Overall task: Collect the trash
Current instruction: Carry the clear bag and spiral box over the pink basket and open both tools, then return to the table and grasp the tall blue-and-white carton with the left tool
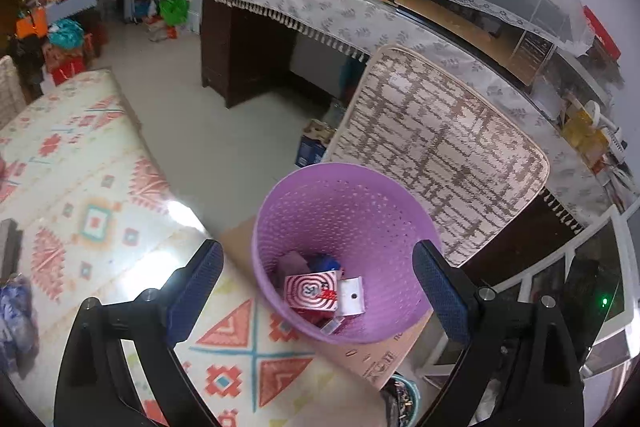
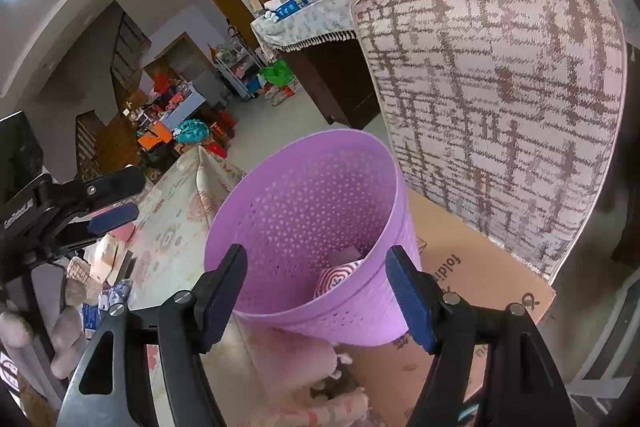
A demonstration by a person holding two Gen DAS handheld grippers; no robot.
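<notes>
Left gripper (image 1: 318, 291), jaws wide apart and empty, hangs over the mouth of the lilac perforated plastic waste basket (image 1: 352, 223), left of centre. The basket stands on a flat brown cardboard sheet (image 1: 384, 357). Right gripper (image 2: 316, 291), nearer, has its jaws apart astride the basket's near rim, pads seemingly not pressing.

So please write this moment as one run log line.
left gripper: open, empty | right gripper: open, empty | purple basket: on cardboard, trash inside
</notes>
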